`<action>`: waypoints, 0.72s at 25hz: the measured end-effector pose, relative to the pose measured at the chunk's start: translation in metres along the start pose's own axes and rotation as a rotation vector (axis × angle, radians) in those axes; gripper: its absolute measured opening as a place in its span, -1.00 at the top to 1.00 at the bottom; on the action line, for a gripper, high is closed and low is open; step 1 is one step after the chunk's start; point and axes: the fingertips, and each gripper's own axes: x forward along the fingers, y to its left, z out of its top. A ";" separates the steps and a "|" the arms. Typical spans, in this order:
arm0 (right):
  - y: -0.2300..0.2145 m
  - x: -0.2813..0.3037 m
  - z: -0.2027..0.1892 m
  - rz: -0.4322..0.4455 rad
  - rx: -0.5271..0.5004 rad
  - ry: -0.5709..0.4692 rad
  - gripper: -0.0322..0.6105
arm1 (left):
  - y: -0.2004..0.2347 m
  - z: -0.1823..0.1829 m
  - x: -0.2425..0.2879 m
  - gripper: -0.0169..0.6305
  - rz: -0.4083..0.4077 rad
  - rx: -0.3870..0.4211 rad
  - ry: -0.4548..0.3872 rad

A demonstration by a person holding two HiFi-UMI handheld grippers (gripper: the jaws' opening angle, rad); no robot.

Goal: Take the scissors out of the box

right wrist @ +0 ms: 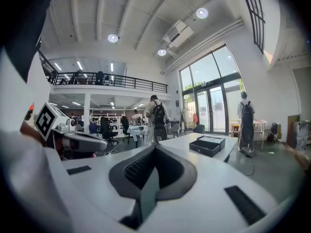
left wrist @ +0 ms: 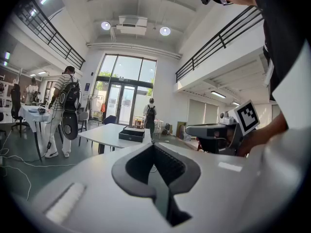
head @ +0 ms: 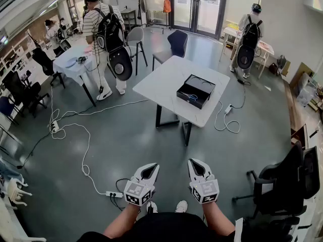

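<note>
A black open box point(head: 196, 91) sits on a white table point(head: 166, 82) several steps ahead of me, and the blue-handled scissors point(head: 190, 97) lie inside it. Both grippers hang low in front of my body, far from the table. My left gripper point(head: 151, 167) is shut with nothing in it, and my right gripper point(head: 196, 163) beside it is shut and empty too. The left gripper view looks past its closed jaws point(left wrist: 154, 147) to the box point(left wrist: 132, 134). In the right gripper view the box point(right wrist: 208, 144) lies beyond the closed jaws point(right wrist: 155, 147).
Cables and a power strip point(head: 114, 194) lie on the floor to my left. A black office chair point(head: 282, 183) stands close on my right. A person with a backpack point(head: 103, 44) stands at another table on the left, and another person point(head: 248, 39) stands far right. Chairs point(head: 176, 43) stand behind the table.
</note>
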 end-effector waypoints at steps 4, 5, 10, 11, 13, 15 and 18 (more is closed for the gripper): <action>-0.004 -0.005 0.004 0.010 -0.009 0.003 0.88 | -0.006 0.004 0.004 0.92 0.004 0.004 -0.002; -0.005 -0.006 0.003 0.011 -0.005 0.002 0.88 | -0.009 0.003 0.005 0.92 0.004 0.005 -0.001; -0.017 -0.017 0.002 0.014 0.019 -0.025 0.88 | -0.023 0.001 0.013 0.92 0.004 0.012 0.005; -0.020 -0.019 0.002 0.016 0.024 -0.032 0.88 | -0.026 0.000 0.015 0.92 0.006 0.013 0.006; -0.024 -0.024 0.001 0.034 0.031 -0.038 0.88 | -0.034 0.000 0.019 0.92 0.010 0.017 0.009; -0.028 -0.028 0.005 0.058 0.035 -0.045 0.88 | -0.042 0.002 0.023 0.92 0.015 0.023 0.010; -0.033 -0.033 0.013 0.080 0.034 -0.066 0.88 | -0.053 0.007 0.026 0.92 0.025 0.040 0.010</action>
